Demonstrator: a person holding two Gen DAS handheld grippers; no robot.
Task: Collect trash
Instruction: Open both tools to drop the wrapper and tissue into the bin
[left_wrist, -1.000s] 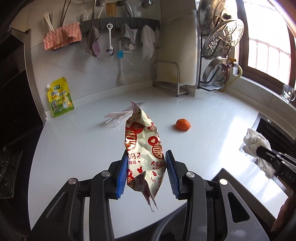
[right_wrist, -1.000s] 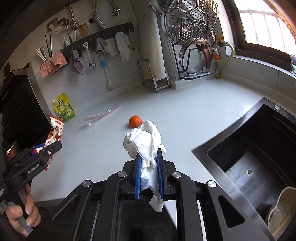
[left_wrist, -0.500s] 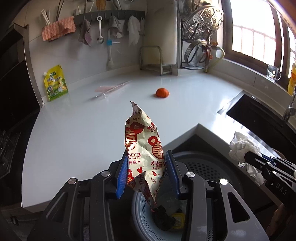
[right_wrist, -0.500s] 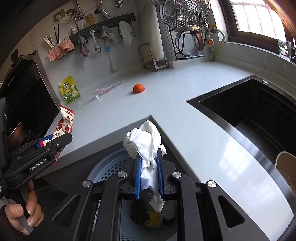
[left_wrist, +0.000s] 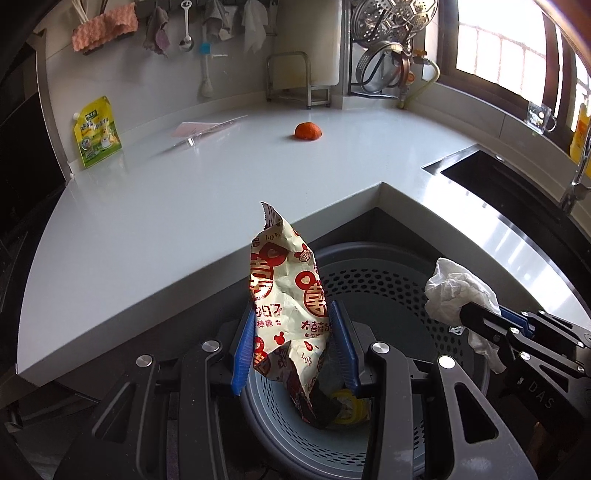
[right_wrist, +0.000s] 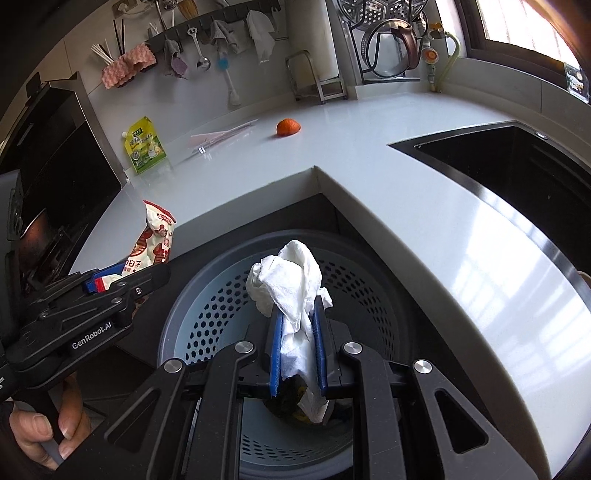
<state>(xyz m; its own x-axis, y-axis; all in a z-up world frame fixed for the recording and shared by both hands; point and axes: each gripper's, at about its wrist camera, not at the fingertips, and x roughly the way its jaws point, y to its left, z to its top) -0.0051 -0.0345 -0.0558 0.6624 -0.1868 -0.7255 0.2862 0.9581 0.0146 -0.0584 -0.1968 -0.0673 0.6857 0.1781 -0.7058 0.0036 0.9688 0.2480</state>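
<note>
Trash fills both tongs above a grey perforated bin tucked into the inner corner of the white bench; the left tongs clamp a crumpled red-and-cream candy wrapper between their blue pads, its torn lower end hanging over the bin's mouth and its top standing up toward 12 o'clock; in the right wrist view the same wrapper shows at 9 o'clock, over the bin's left edge. The right tongs are closed on a wadded white tissue, which bulges above the pads and trails a strip below them, over the middle of the bin; from the left wrist view that tissue sits at 3 o'clock, above the bin's right side. Dark and yellow scraps lie on the bin's floor. Back on the bench, toward 12 o'clock, an orange peel rests alone; just left of it lies a clear plastic sleeve, and at 10 o'clock a yellow-green pouch leans against the wall. A dark sink is sunk into the bench at 2 o'clock; a person's hand grips the left handle at 8 o'clock in the right wrist view.
</note>
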